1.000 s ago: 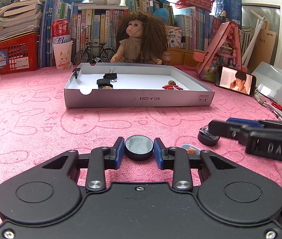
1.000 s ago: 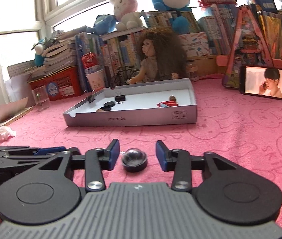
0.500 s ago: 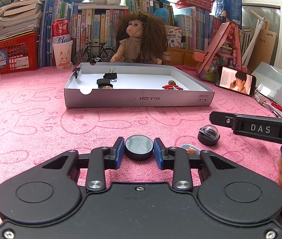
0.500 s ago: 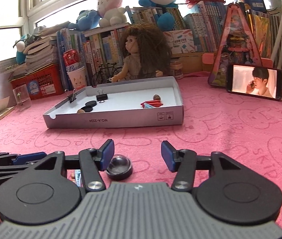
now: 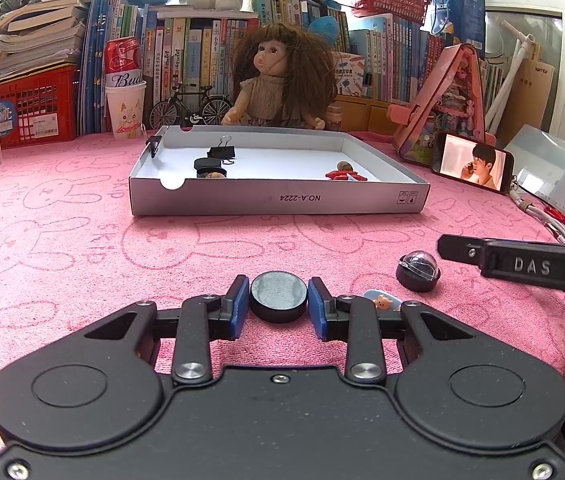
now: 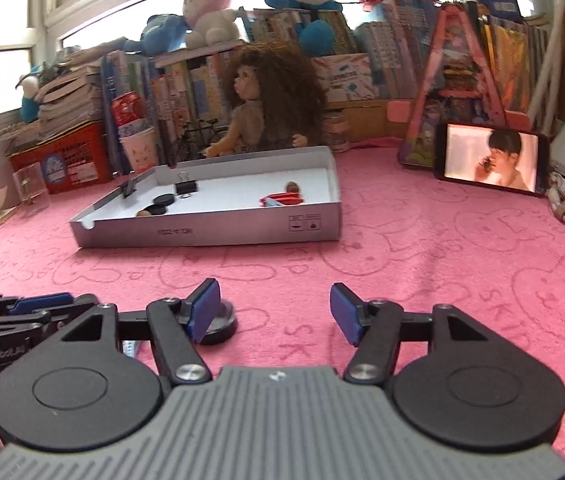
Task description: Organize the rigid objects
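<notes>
Left wrist view: the left gripper [image 5: 278,308] pinches a black disc [image 5: 278,297] between its blue pads, low over the pink cloth [image 5: 62,248], in front of the tray [image 5: 278,200]. A domed cap [image 5: 418,271] sits on the cloth to the disc's right, nearer than the tray.

Right wrist view: the right gripper [image 6: 274,314] is spread wide and holds nothing. The domed cap [image 6: 218,326] lies just beside its left pad, in front of the tray [image 6: 210,232].
</notes>
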Available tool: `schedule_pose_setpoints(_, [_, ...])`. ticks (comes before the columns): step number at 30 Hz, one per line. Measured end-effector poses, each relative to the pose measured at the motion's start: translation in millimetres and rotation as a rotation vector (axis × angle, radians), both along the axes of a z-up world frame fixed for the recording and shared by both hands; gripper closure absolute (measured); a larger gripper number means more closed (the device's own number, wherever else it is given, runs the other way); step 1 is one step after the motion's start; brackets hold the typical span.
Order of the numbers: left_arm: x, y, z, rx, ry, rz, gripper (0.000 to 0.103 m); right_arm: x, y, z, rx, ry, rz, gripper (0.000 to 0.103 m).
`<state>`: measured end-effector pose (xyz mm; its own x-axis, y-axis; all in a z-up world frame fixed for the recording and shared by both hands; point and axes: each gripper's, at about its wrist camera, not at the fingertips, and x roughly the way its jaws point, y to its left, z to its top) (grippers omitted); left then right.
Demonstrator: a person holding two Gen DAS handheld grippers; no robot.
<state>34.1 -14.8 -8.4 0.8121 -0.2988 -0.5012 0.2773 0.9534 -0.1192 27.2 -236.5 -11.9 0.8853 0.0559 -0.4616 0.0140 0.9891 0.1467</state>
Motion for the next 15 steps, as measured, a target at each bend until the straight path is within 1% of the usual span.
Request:
schedule_pose_setpoints(1, [1, 1, 0, 0.000, -0.001, 0.000, 0.073, 3, -6, -2, 0.008, 0.020, -0.031, 0.032])
schedule_pose_setpoints(3, [0, 0, 0, -0.001, 0.000, 0.000, 0.073, 2, -14, -3, 0.024, 0.019, -0.042, 0.032])
schedule_pose_setpoints(4, [0, -1, 0, 0.000, 0.000, 0.000, 0.073, -1, -15, -1, 0.022, 0.004, -0.025, 0.032])
schedule_pose_setpoints(6, [0, -1, 0, 0.001, 0.000, 0.000, 0.073, -9, -10, 3, 0.035, -0.062, 0.074, 0.031])
schedule_pose_setpoints(7, [-1, -1, -1, 0.002, -0.001, -0.001, 0.073, -12, -2, 7, 0.010, -0.077, 0.122, 0.033])
schedule_pose_setpoints(8, [-1, 0, -1, 0.003, -0.002, -0.001, 0.073, -14, 7, 9, -0.028, -0.089, 0.148, 0.037])
schedule_pose_setpoints(9, [-1, 0, 0, 0.004, -0.003, -0.001, 0.073, -15, 17, 10, -0.071, -0.103, 0.183, 0.046])
schedule_pose_setpoints(10, [-1, 0, 0, 0.004, -0.003, -0.001, 0.073, -15, 27, 11, -0.105, -0.105, 0.218, 0.049])
schedule_pose_setpoints(11, [-1, 0, 0, 0.003, -0.002, -0.001, 0.073, -13, 36, 12, -0.120, -0.102, 0.249, 0.050])
schedule_pose_setpoints(14, [0, 1, 0, 0.003, -0.003, -0.001, 0.073, -6, 56, 11, -0.159, -0.087, 0.279, 0.056])
schedule_pose_setpoints(15, [0, 1, 0, 0.003, -0.003, -0.001, 0.073, -4, 63, 9, -0.190, -0.078, 0.285, 0.060])
